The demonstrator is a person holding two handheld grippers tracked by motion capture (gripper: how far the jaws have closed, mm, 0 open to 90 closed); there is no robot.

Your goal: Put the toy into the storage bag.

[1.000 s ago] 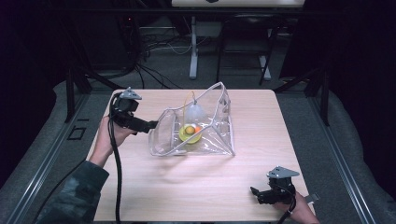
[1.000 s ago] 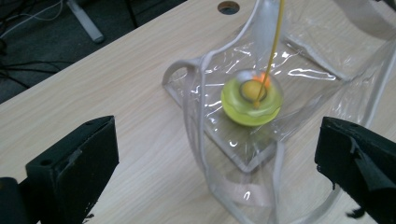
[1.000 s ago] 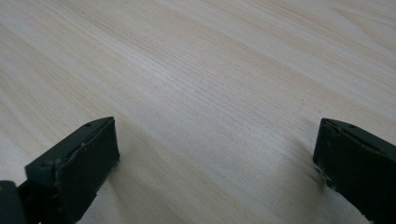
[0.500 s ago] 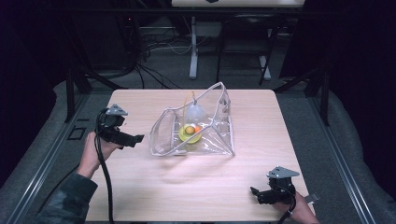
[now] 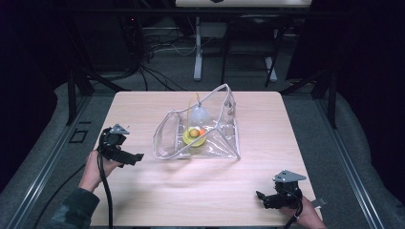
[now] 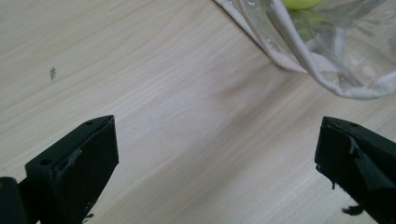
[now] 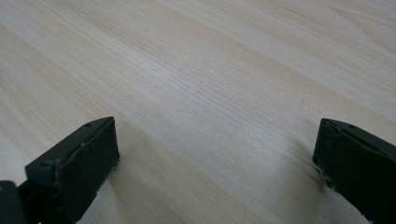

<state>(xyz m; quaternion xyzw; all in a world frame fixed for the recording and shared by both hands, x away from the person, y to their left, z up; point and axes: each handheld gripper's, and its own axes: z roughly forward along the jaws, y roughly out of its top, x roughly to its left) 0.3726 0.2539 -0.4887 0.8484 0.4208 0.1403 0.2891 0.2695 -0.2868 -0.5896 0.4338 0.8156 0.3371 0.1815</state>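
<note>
Table: pale wood top (image 5: pixel 200 191), dark floor and cables behind.
Bag: clear plastic bag (image 5: pixel 217 136) stands mid-table, mouth facing left, yellow ball (image 5: pixel 193 136) inside.
Left gripper: left gripper (image 5: pixel 136 157) released, jaws wide apart, near the bag's mouth, not touching.
Right gripper: right gripper (image 5: pixel 260 196) released, empty, at the near right corner, well apart from the bag.

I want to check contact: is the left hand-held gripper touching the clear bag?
Apart. In the high view, bare table lies between the left hand-held gripper and the clear bag.
</note>
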